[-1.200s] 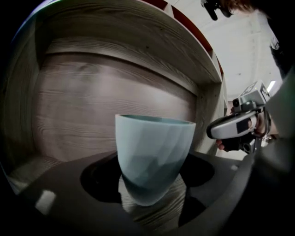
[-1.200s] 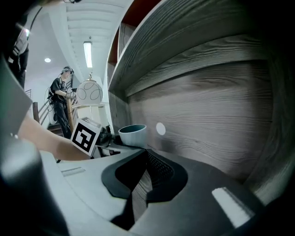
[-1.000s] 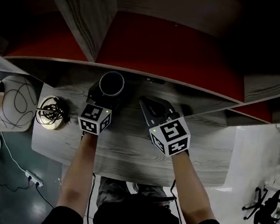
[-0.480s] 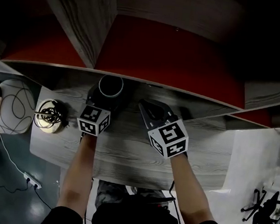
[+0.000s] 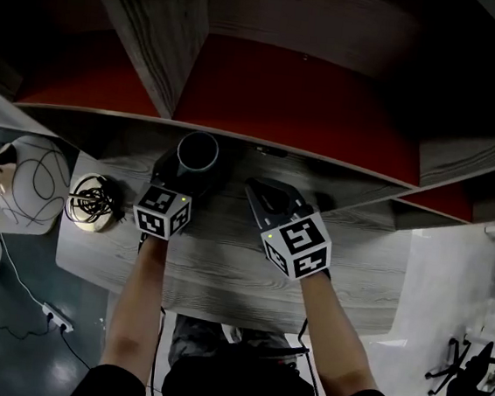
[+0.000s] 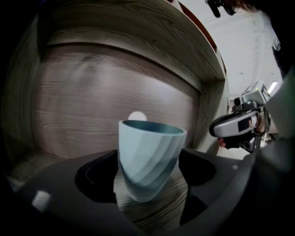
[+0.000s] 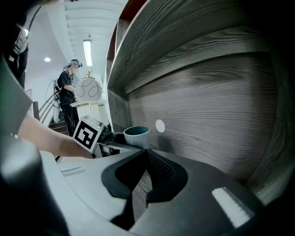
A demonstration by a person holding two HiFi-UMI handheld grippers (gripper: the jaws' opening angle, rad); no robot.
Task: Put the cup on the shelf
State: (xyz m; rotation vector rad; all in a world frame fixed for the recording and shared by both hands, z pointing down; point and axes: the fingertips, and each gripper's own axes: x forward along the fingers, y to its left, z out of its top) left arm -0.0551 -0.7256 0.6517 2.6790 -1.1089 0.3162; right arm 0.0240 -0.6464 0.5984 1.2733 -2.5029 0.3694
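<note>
The pale blue-grey cup [image 6: 150, 161] stands slightly tilted on the wooden shelf board [image 6: 92, 115], between the jaws of my left gripper [image 6: 150, 186]. Those jaws are opening, and thin gaps show on both sides of the cup. In the head view the cup [image 5: 198, 151] sits just under the shelf's front edge, ahead of the left gripper [image 5: 193, 166]. My right gripper [image 5: 262, 188] rests to the right of it on the same board, shut and holding nothing. In the right gripper view the cup [image 7: 136, 135] lies far left of the right gripper [image 7: 147, 152].
A wooden divider [image 5: 150, 33] and red back panels [image 5: 301, 102] rise above the board. A coil of black cable [image 5: 91, 201] lies at the board's left end, beside a white round table [image 5: 25, 183]. A person [image 7: 68, 92] stands far off in the room.
Both grippers and the cup stay in nearly the same places. The left gripper has edged slightly left and back.
</note>
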